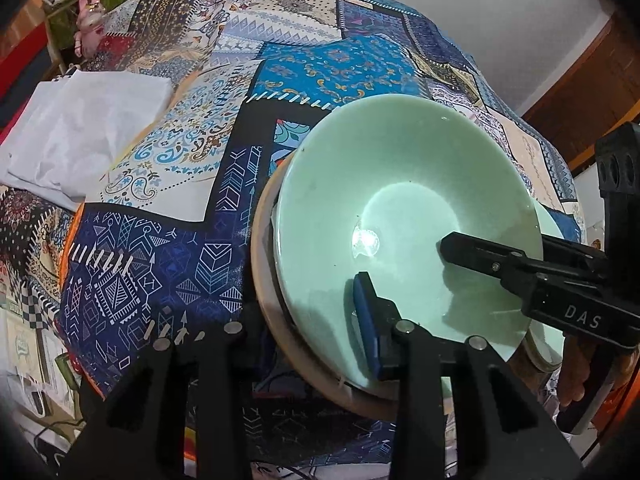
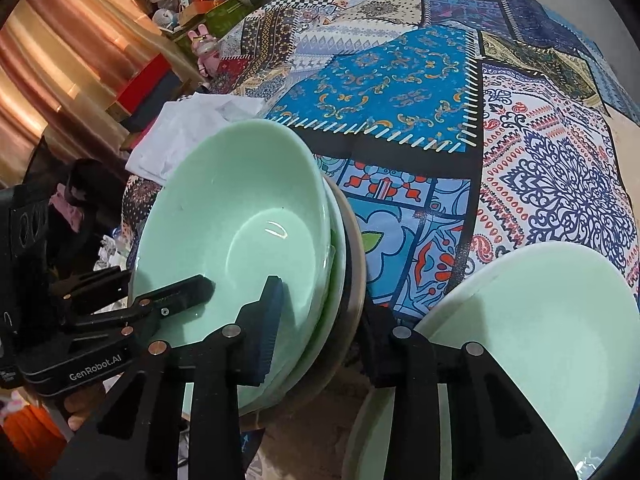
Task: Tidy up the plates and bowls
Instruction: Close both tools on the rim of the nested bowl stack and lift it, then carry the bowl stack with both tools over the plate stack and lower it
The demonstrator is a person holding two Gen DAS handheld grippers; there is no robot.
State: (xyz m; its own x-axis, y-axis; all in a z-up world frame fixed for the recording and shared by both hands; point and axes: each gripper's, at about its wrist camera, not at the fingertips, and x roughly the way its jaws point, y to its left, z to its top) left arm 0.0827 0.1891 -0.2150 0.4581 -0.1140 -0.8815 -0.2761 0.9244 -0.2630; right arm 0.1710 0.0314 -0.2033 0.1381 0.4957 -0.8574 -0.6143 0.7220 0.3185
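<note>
Right wrist view: both tools [image 2: 316, 312] grip the stacked green bowls' [image 2: 240, 216] rims, plate [image 2: 552, 320] beside

My left claw's [image 1: 312, 344] left fingertip sits hidden under the pale green glazed bowl's [image 1: 400, 184] rim. The wide mint-green plate [image 2: 560, 340] runs off the frame's right edge.

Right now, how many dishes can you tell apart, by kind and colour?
Green bowl: 1
Green dish under that bowl, kind unclear: 1
Tan plate at the bottom of that stack: 1
Green plate set apart: 1
Total: 4
</note>
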